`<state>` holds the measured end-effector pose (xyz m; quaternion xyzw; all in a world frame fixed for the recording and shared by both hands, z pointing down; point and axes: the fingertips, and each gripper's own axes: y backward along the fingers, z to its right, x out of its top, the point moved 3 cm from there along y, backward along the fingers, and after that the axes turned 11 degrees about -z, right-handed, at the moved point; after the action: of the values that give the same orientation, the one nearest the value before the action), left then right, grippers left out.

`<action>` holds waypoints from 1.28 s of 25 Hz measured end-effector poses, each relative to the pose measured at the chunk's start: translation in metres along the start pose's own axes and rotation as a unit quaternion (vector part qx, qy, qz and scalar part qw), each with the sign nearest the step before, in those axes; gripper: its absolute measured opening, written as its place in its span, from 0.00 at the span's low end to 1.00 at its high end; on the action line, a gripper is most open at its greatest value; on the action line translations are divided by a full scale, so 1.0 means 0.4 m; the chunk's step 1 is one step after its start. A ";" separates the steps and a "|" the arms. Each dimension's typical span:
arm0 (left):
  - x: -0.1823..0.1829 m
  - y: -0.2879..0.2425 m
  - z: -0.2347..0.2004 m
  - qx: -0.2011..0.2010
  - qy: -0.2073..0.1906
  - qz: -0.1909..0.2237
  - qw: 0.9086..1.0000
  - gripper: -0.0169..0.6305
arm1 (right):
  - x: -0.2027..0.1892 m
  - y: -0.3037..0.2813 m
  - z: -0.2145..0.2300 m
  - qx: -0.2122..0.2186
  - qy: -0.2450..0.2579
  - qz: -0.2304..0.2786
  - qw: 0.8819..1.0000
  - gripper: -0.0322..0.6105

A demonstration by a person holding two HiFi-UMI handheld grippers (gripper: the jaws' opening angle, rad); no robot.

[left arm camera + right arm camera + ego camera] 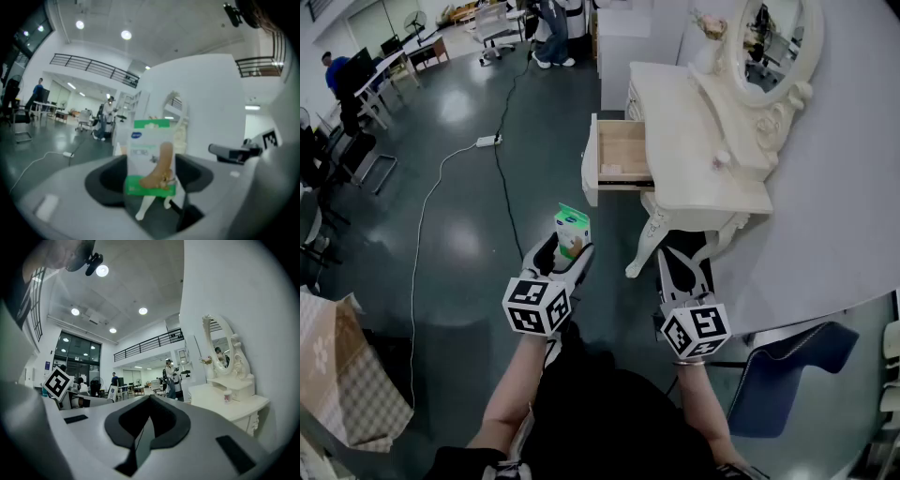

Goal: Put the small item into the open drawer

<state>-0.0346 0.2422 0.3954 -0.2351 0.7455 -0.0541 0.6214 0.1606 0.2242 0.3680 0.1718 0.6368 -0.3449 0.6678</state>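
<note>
Biggest thing here is the cream-white carved dressing table (703, 150) with an oval mirror on top, standing against the white wall. Its open drawer (619, 159), white-fronted with a pale wood inside, is pulled well out of the table's side toward the dark glossy floor (459, 216).

Both forearms reach forward side by side, short of the table. The right gripper (680, 267) sits just off the table's curved leg, held about level. Its jaws are pressed together with nothing in them.

The left gripper (565, 246) is further from the table, over the floor and tipped slightly down. Its jaws stand fairly wide and are clamped on a small white-and-green cardboard packet (572, 228) with a foot printed on it. The packet stands upright between the jaws, up in the air and still clearly apart from the drawer, so not in it yet.
</note>
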 end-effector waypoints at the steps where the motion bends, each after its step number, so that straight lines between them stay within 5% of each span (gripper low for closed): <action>1: 0.000 0.002 0.000 0.000 0.000 0.001 1.000 0.53 | -0.001 0.000 -0.001 0.000 -0.001 0.000 1.000 0.05; 19: 0.008 -0.003 -0.031 0.011 0.016 0.015 1.000 0.53 | -0.015 -0.009 0.011 0.020 -0.015 -0.006 1.000 0.06; 32: 0.080 -0.195 -0.151 -0.001 0.022 0.005 1.000 0.53 | 0.027 -0.194 0.101 0.004 -0.019 -0.005 1.000 0.06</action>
<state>-0.0739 0.1469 0.4090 -0.2305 0.7600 -0.0555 0.6051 0.1368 0.1399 0.3790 0.1643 0.6232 -0.3544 0.6776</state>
